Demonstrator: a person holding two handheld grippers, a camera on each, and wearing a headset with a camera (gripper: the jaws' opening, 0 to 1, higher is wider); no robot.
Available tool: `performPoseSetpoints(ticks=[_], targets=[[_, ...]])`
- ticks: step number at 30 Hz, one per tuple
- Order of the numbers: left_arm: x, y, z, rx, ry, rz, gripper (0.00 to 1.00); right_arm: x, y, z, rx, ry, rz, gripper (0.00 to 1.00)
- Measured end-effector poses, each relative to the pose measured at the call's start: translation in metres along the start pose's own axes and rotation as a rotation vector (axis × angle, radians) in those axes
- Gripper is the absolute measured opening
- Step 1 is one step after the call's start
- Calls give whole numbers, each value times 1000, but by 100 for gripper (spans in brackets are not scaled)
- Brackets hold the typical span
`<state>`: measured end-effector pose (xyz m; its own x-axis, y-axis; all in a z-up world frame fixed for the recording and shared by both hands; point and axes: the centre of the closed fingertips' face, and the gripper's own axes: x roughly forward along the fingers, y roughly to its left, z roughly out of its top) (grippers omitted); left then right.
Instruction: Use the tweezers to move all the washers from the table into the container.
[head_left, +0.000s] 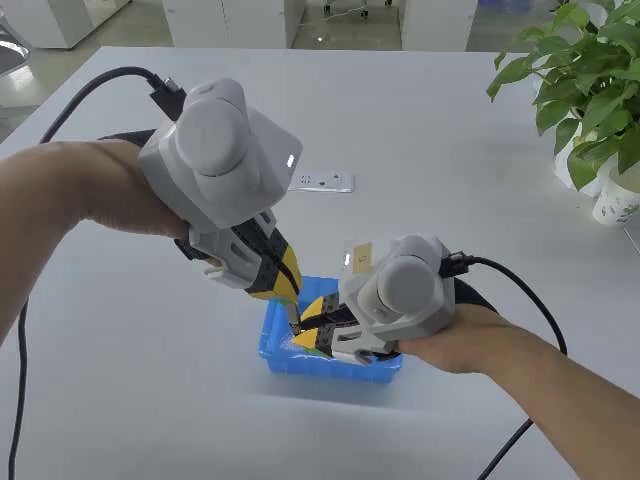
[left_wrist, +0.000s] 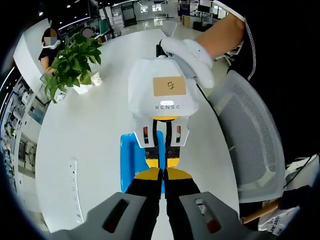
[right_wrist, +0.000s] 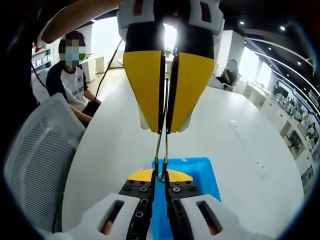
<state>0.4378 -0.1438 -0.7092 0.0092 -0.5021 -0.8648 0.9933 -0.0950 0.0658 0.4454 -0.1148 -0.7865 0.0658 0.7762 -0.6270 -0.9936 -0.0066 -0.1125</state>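
My left gripper (left_wrist: 164, 174) comes down from the upper left in the head view, and its jaws are closed flat on the tweezers (right_wrist: 163, 131), whose two thin metal legs hang out of the yellow pads and run down to meet at a point. My right gripper (left_wrist: 163, 161) faces it nose to nose from the other side, its jaws drawn narrow with the tweezers' tips standing in the slim gap between them; whether the pads press on the tips I cannot tell. At those tips the right gripper view shows a small metal ring, a washer (right_wrist: 161, 176) by its look, held above the blue container (head_left: 320, 365). The container sits directly under both sets of jaws, toward the near edge of the white surface (head_left: 450, 150). A white power strip (head_left: 322, 181) lies flat nearer the middle, and a potted plant (head_left: 590, 90) stands at the far right edge.
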Motion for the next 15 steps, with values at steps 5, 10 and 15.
performPoseSetpoints(ticks=[5,10,15], targets=[[4,6,-1,3,0,-2,5,1,-8,-5,6,0,-6,9],[10,13,-4,5,1,-4,5,5,-14,-11,16,1,-5,9],[18,20,-7,9,4,-1,5,8,-20,-20,26,4,-6,9]])
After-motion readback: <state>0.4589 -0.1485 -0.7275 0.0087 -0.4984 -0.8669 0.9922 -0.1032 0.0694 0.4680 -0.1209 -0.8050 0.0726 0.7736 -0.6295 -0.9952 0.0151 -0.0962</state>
